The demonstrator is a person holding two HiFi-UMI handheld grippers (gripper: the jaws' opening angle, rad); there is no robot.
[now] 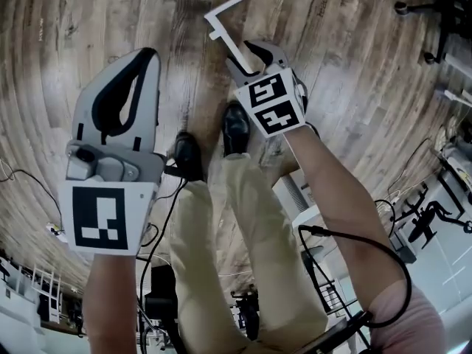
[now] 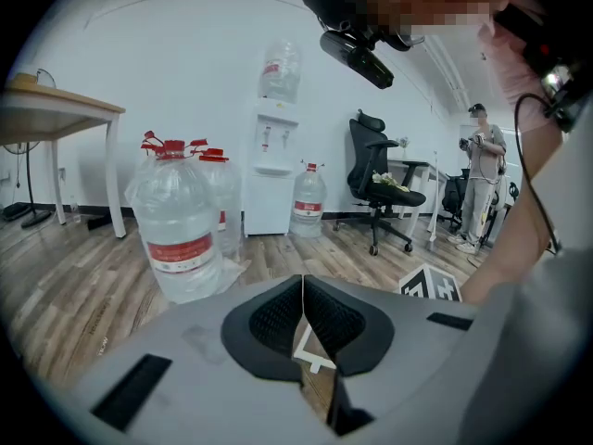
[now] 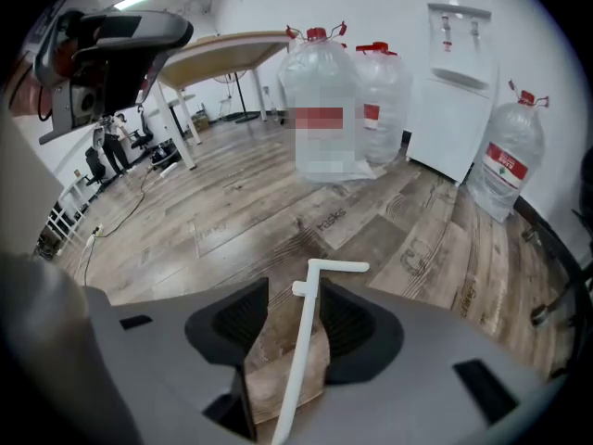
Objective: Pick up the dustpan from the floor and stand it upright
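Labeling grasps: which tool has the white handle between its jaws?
The right tool: the white handle runs between its parted jaws. The left tool has its jaws together with nothing between them.

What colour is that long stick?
White. The stick shows best in the right gripper view.

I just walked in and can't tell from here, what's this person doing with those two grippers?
A person stands on the wood floor with a gripper in each hand. The right gripper has a thin white handle, apparently the dustpan's, running lengthwise between its jaws. The jaws stand apart with a gap beside the handle, so it does not look clamped. The pan itself is out of view. The left gripper has its jaws together and holds nothing.
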